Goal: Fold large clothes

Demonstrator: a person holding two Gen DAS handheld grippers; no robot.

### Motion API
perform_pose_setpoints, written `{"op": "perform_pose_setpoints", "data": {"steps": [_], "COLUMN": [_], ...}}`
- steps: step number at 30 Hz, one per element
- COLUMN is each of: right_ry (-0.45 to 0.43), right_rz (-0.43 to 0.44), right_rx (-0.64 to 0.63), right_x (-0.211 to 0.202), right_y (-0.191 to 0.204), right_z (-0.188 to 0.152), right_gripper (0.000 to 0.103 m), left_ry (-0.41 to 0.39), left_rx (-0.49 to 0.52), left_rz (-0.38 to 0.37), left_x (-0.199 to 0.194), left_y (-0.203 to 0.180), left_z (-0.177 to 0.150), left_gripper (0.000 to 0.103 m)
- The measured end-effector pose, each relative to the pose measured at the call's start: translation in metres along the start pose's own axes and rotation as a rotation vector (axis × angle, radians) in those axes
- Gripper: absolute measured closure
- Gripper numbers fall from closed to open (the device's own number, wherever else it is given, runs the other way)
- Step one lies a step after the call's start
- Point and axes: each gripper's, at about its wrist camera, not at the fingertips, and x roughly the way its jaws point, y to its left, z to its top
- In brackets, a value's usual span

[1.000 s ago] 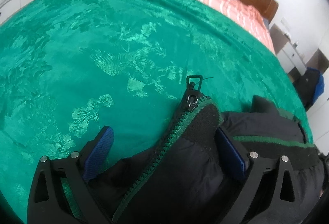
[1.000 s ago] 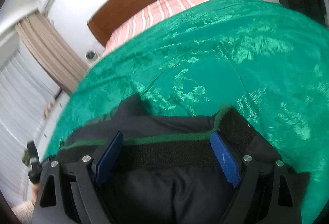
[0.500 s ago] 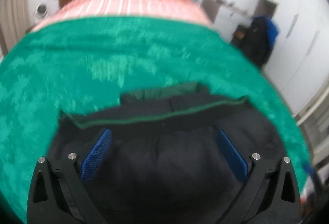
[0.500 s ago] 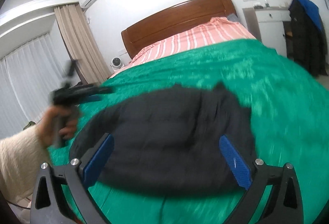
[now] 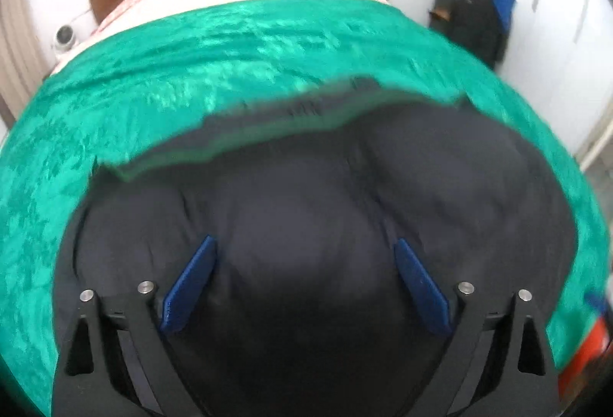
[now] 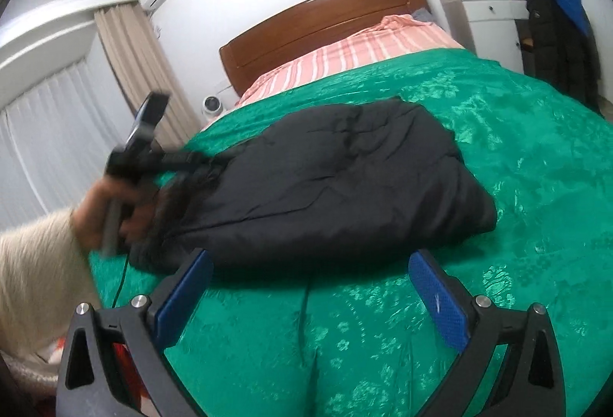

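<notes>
A black padded jacket with green trim lies folded into a thick bundle on the green bedspread. In the left wrist view the jacket fills the lower frame; my left gripper is open just above it, holding nothing. My right gripper is open and empty, pulled back over the bedspread in front of the jacket's near edge. The left gripper shows blurred at the jacket's left end, held by a hand in a cream sleeve.
A wooden headboard and pink striped sheet lie beyond the bedspread. A white cabinet and a hanging dark coat stand at the right. Curtains hang at the left.
Both grippers have drawn back from the jacket. The right one has backed off so the whole folded bundle shows. The left one has swung round to the jacket's left end.
</notes>
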Motion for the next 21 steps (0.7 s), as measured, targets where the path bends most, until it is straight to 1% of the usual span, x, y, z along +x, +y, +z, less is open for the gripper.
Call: {"op": "perform_pose_setpoints", "data": {"steps": [1,3,6,8,9,11,12,13,15,18,20,21], "right_ry": [0.005,0.015,0.031,0.029,0.021,0.001,-0.006,-0.007,0.004,0.016,0.008,-0.006], "right_rz": [0.0,0.0,-0.008,-0.026,-0.034,-0.043,-0.046,-0.047,-0.044,-0.059,-0.076,-0.097], "right_rx": [0.012,0.023,0.01,-0.005,-0.005,0.008,0.021,0.033,0.054,0.075,0.081,0.079], "right_x": [0.003,0.008,0.009,0.006,0.003,-0.001,-0.001,-0.001,0.004,0.011,0.007,0.0], "right_y": [-0.003,-0.004,-0.004,-0.005,-0.007,-0.012,-0.016,-0.019,-0.023,-0.029,-0.032,-0.034], "right_z": [0.0,0.0,-0.006,-0.007,-0.007,-0.006,-0.006,-0.006,-0.005,-0.004,-0.003,-0.002], "right_gripper": [0.002,0.002,0.002,0.002,0.002,0.002,0.002,0.002,0.002,0.002,0.002,0.002], "left_ry": [0.008,-0.012,-0.029,-0.007,0.0,-0.015,-0.025,-0.023,-0.01,-0.04,-0.029,-0.016], "left_rx": [0.027,0.027,0.017,0.005,-0.004,-0.008,0.001,0.007,0.025,0.052,0.033,0.014], "left_rz": [0.031,0.048,0.065,0.063,0.056,0.012,0.013,0.025,0.047,0.077,0.075,0.057], "left_x": [0.008,0.018,0.025,0.016,0.011,-0.011,-0.019,-0.02,-0.008,0.001,-0.004,-0.012], "left_y": [-0.006,-0.007,-0.008,-0.008,-0.009,-0.012,-0.016,-0.019,-0.023,-0.029,-0.029,-0.029], "left_z": [-0.01,-0.025,-0.031,-0.028,-0.028,-0.037,-0.048,-0.055,-0.071,-0.081,-0.08,-0.081], "left_gripper": [0.006,0.004,0.003,0.006,0.012,0.012,0.011,0.011,0.009,0.007,0.008,0.012]}}
